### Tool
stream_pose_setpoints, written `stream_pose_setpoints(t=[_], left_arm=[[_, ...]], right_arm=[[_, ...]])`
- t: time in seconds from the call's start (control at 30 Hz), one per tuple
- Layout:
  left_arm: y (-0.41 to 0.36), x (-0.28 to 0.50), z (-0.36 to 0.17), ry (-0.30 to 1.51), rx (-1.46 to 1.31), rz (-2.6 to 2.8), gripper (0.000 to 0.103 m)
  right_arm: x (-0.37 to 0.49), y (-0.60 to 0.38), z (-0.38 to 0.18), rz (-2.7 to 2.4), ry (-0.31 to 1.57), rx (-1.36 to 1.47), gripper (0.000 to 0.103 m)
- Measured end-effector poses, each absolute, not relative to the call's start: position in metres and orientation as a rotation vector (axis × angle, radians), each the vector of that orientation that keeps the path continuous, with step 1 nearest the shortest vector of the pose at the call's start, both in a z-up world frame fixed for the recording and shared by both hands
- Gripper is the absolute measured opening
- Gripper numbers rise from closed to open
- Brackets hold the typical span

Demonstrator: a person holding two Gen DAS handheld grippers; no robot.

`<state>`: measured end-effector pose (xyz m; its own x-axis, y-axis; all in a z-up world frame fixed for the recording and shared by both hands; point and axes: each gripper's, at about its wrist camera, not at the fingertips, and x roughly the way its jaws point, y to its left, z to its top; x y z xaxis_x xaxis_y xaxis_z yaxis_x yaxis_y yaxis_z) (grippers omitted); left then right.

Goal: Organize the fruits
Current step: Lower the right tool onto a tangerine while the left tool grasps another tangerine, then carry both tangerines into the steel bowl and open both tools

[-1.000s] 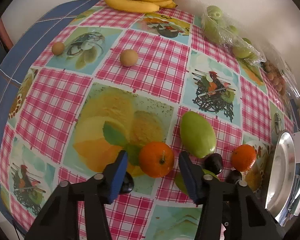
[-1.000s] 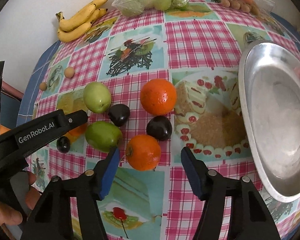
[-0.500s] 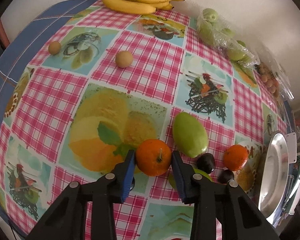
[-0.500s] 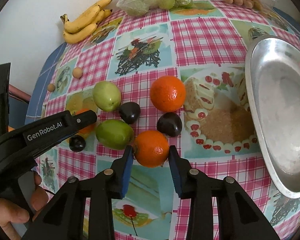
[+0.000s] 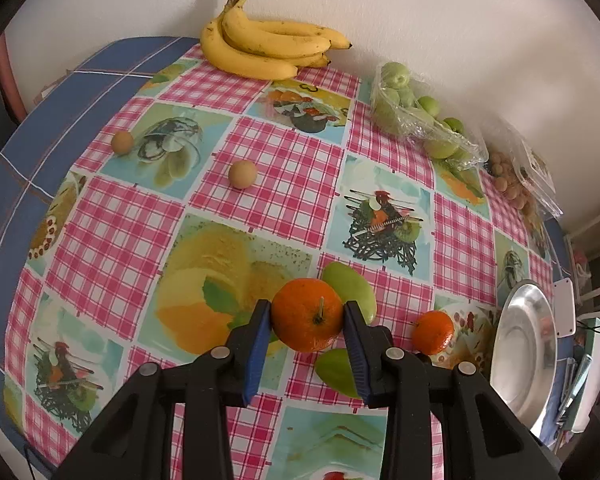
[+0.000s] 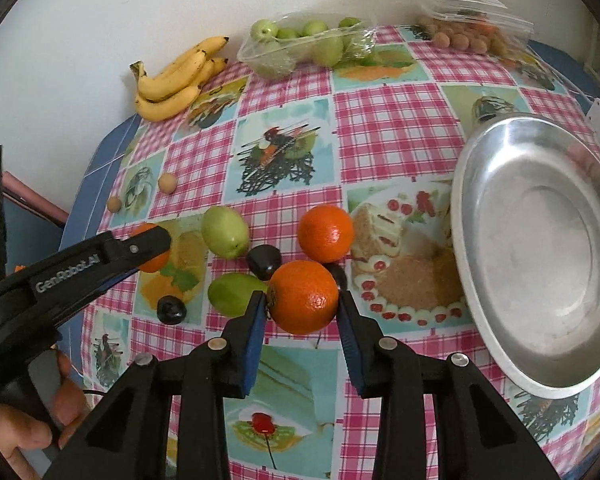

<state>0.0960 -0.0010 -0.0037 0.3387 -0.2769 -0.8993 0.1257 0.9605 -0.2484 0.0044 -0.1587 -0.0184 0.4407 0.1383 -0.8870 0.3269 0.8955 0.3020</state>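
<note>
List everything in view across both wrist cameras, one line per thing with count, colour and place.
oranges: three, orange; one in each gripper, one on the cloth near the dish
green fruits: two loose, mid-table
dark fruits: three, near-black, among the green ones
small round fruits: two, tan, left side
bananas: one bunch, yellow, by the wall
bagged fruits: green, by the wall
clear box: one, small tan fruits, far right corner
dish: one, silver, right edge, nothing in it
tablecloth: pink check with food pictures
left gripper: shut on an orange
right gripper: shut on an orange
hand: on the left gripper's handle
</note>
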Motion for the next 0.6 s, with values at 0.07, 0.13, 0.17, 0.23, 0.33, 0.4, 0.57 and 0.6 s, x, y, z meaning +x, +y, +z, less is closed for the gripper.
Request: stream_pose_setpoints(t=[0.07,0.13,0.17,0.23,0.33,0.4,0.57,0.6], left_arm=[[-0.003,0.096,-0.004,1.205,-0.154,-0.276,0.039],[-0.007,0.093,-0.003,1.207,-0.149,-0.288,0.039],[-0.011,0.092,-0.002,1.204,-0.137,-0.292,0.039],[-0.017,0.09,-0.001,1.198,-0.121,-0.303,0.039],[-0.027,0.086,0.002,1.191,-0.103,-0.325,0.039],[-0.034,0.084,0.004,1.19,-0.088,-0.339,0.039],[-0.056,0.076,0.003,1.195,-0.035,-0.367,0.039],[-0.063,0.074,0.004,1.195,-0.019,-0.375,0.039]], right_arm=[[0.004,-0.162,-0.017,-0.131,1.119,0.47,0.037],[0.004,-0.168,-0.015,-0.146,1.116,0.465,0.037],[0.003,-0.172,-0.014,-0.158,1.113,0.464,0.037],[0.001,-0.18,-0.012,-0.185,1.109,0.466,0.037],[-0.004,-0.198,-0.009,-0.243,1.101,0.469,0.037],[-0.006,-0.208,-0.006,-0.274,1.094,0.473,0.037],[-0.015,-0.24,-0.004,-0.351,1.085,0.505,0.037],[-0.018,-0.247,-0.005,-0.366,1.085,0.512,0.037]])
